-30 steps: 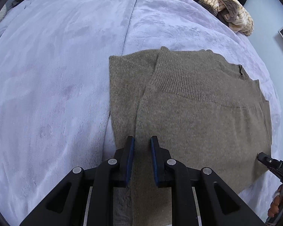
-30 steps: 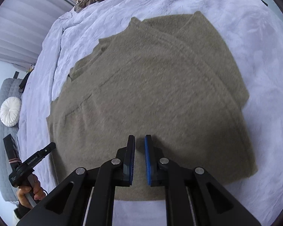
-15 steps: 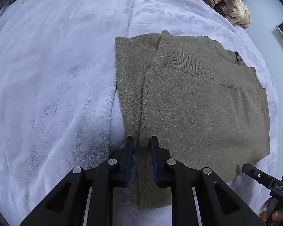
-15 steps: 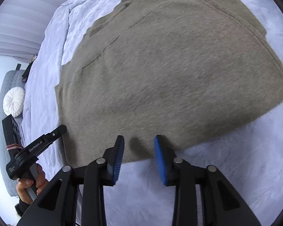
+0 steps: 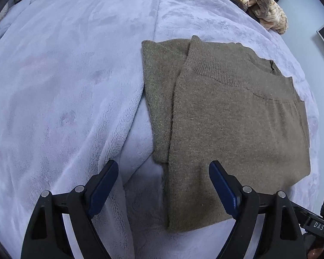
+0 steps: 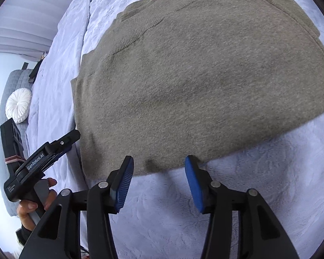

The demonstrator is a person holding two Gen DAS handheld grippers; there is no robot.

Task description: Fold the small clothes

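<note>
The left tongs [image 5: 163, 185] hung low over the bed, pointing forward from the bottom of the frame, jaws spread wide and gripping nothing. The left pad hovered over the lilac blanket [image 5: 64, 90]; the right pad sat above the near edge of the sweater [image 5: 231, 129], and contact could not be made out. The olive knit lay folded flat, right of centre in the left wrist view, one narrower layer showing along its left side and a ribbed band across the upper part. A heap of striped clothes [image 5: 259, 6] sat in the upper right corner.

Over to the right wrist view: the person's hand [image 6: 35, 202] showed at lower left, wrapped around the handle of the left tool, its tip just beside the sweater's left edge. The right tongs [image 6: 159, 181] reached in from the bottom centre, jaws well apart, empty, pads just short of the sweater's [image 6: 194, 75] near hem, over bare blanket. A white round cushion [image 6: 18, 104] rested far left on a grey couch [image 6: 10, 82].
</note>
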